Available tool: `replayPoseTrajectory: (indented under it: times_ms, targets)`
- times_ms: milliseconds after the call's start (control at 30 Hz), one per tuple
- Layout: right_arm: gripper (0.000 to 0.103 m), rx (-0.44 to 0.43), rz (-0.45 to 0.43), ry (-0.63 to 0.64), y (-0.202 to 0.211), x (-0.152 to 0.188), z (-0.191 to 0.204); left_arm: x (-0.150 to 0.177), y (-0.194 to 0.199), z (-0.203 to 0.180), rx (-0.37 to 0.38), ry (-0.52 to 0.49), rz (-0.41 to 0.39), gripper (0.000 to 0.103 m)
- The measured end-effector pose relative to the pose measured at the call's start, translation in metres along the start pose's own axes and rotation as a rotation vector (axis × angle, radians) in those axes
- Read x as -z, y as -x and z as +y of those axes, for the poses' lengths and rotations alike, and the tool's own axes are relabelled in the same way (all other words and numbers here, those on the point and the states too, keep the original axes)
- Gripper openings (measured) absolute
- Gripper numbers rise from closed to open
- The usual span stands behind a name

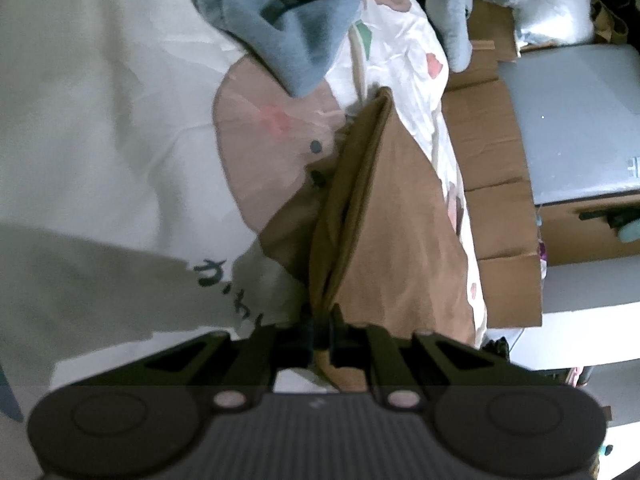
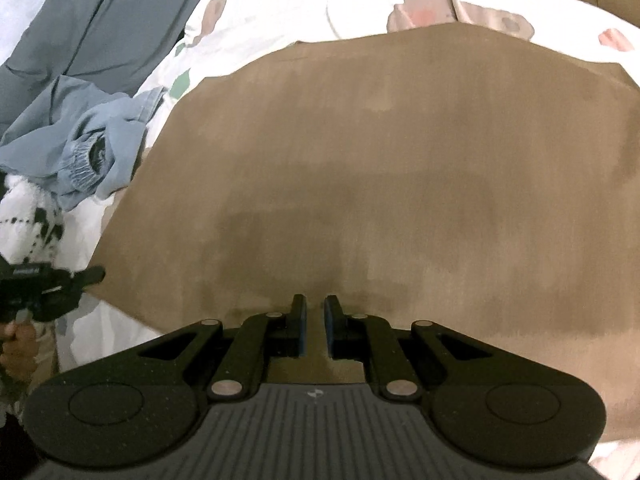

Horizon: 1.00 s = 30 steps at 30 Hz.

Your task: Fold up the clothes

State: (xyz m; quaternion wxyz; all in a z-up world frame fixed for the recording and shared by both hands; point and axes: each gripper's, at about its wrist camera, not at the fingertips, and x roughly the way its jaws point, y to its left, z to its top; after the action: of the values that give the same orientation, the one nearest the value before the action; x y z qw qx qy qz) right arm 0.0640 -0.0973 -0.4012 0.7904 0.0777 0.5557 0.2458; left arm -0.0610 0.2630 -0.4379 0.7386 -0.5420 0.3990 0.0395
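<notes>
A brown garment (image 2: 380, 168) lies spread over a white patterned bed sheet (image 2: 248, 12). My left gripper (image 1: 320, 332) is shut on a corner of the brown garment (image 1: 384, 220), whose cloth rises in a fold away from the jaws. It also shows at the left edge of the right wrist view (image 2: 52, 286), at the garment's corner. My right gripper (image 2: 315, 312) sits at the garment's near edge, jaws nearly closed with brown cloth in the narrow gap between them.
Blue-grey clothes (image 1: 280, 28) lie heaped on the sheet (image 1: 100, 120); in the right wrist view they sit at the left (image 2: 88, 148), beside grey trousers (image 2: 104, 20) and a black-and-white knit (image 2: 28, 216). Cardboard boxes (image 1: 496, 184) and a grey lid (image 1: 580, 120) stand beside the bed.
</notes>
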Motion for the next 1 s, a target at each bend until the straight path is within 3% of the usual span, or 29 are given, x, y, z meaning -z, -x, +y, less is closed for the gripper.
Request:
replayPoseTrajectory:
  times_ms: [667,1000]
  targets:
    - [0.011,-0.006,-0.092,-0.016,-0.048,-0.072,-0.023,0.004,-0.013,0.014,0.011,0.026,0.011,0.007]
    - [0.011,0.077,-0.135,-0.029,-0.068,-0.123,-0.034,0.001,-0.016,0.02,0.018,0.021,0.036,0.007]
